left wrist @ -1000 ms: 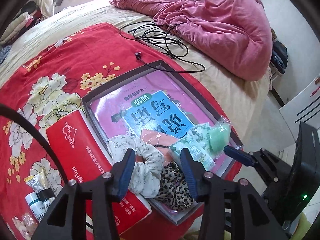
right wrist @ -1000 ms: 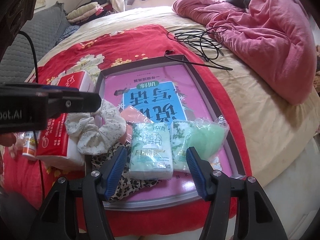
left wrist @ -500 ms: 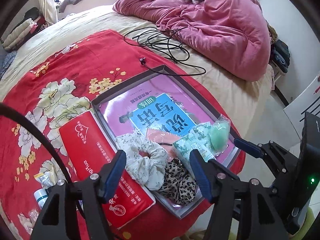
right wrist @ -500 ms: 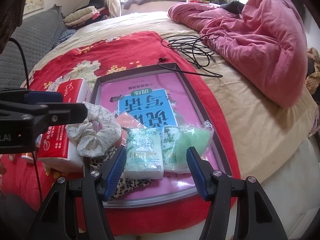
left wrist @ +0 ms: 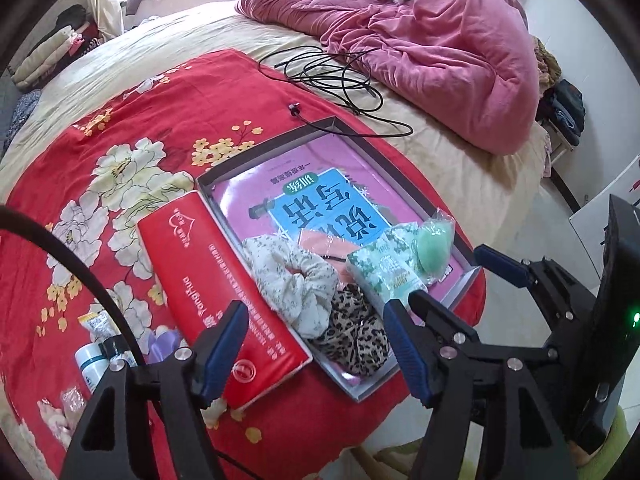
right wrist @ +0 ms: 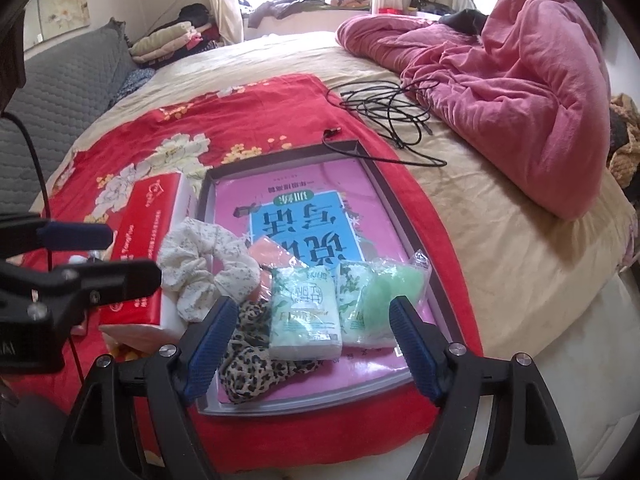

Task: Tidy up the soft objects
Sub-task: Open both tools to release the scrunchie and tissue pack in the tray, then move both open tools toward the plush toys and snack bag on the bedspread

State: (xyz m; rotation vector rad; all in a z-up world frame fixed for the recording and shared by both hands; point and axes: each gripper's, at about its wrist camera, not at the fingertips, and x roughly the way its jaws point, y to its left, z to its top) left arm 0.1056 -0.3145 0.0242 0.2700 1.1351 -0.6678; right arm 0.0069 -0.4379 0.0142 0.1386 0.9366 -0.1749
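A shallow grey tray [right wrist: 404, 216] lies on a red floral blanket [left wrist: 132, 128] spread over the bed, with a pink and blue book cover [right wrist: 308, 216] flat inside it. The soft things are gathered at the near end of the tray. A cream floral scrunchie [right wrist: 204, 264] sits at the near left, draped over the tray's left rim and resting against a red tissue pack [right wrist: 146, 240] that lies just beside the tray on the blanket. A leopard-print scrunchie [right wrist: 256, 364] lies nearer still, at the tray's near left corner. To its right is a pale green tissue packet [right wrist: 306, 314], partly lying over the leopard scrunchie, and just right of that a clear bag with a green sponge [right wrist: 384, 296] inside, touching the packet. A peach-coloured piece [right wrist: 272, 254] peeks out between the cream scrunchie and the packet; I can't make out what it is.

The left gripper [left wrist: 316, 344] hovers above the near left of the tray, jaws wide apart, holding nothing. The right gripper [right wrist: 310, 344] hangs over the near edge, its jaws also spread, the tissue packet framed between them but not touched.

Farther off, a black cable [right wrist: 384, 112] coils on the beige sheet, and a pink quilt [right wrist: 520, 92] is heaped at the far right. Small bottles [left wrist: 90, 360] lie on the blanket near left.
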